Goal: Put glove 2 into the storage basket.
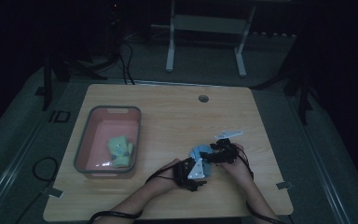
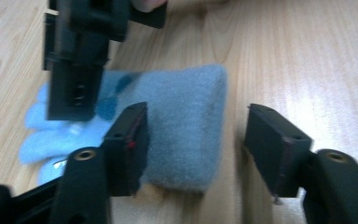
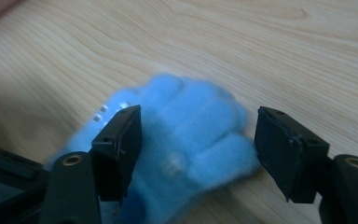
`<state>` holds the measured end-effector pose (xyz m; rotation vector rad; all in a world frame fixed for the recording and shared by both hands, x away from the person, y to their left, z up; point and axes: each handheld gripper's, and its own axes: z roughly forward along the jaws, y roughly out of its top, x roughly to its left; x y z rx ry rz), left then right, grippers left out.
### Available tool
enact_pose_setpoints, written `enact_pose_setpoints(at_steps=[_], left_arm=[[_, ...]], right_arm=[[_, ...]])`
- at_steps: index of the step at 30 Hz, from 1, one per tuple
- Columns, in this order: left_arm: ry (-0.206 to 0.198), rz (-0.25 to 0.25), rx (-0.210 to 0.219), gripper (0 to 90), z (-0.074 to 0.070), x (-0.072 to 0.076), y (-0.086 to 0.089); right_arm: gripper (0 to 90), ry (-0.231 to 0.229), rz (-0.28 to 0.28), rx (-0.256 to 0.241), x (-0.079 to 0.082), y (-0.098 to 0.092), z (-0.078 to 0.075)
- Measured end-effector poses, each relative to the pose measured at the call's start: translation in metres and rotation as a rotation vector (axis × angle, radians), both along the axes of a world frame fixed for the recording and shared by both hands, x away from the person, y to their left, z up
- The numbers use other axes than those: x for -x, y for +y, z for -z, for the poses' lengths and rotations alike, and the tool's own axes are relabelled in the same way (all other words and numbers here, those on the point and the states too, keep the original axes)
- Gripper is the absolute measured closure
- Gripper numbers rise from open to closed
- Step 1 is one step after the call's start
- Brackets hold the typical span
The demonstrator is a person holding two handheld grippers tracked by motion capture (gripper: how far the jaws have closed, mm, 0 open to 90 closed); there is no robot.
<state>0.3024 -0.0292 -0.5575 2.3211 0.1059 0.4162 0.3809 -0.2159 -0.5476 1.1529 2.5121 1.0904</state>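
In the left gripper view, the jaws of the left gripper (image 2: 193, 144) are seen held apart, and the grey-blue cuff end of a blue glove (image 2: 182, 126) is found lying flat on the table (image 2: 307, 60) between them; the cuff is set against the inner face of the one jaw, while bare wood is seen between it and the other. Past the cuff, a black jaw of the right gripper (image 2: 77, 70) is seen above the paler finger end of the glove. In the right gripper view, the jaws of the right gripper (image 3: 198, 149) are likewise spread wide, and the fluffy fingers of the glove (image 3: 186, 140) are seen between them, though whether the pads touch the fabric cannot be told. From the high view, both grippers (image 1: 193, 170) (image 1: 223, 151) are seen close together over the glove (image 1: 201, 151) near the front right of the table (image 1: 177, 112). Well apart to the left, a pink bin (image 1: 137, 126) is placed, with a yellow-green glove (image 1: 120, 150) lying in it.
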Motion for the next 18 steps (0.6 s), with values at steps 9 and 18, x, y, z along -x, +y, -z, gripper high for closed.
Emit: enact_pose_setpoints(at_steps=[9, 18], left_arm=[[-0.035, -0.019, -0.02, 61.0, 0.0012, -0.0025, -0.0022], [-0.018, -0.013, -0.023, 72.4, -0.0008, -0.0064, -0.0007]], right_arm=[[34.5, -0.028, 0.007, 0.01, 0.0065, 0.0013, 0.0056], [63.2, 0.033, -0.056, -0.049, 0.0045, 0.0031, 0.005]])
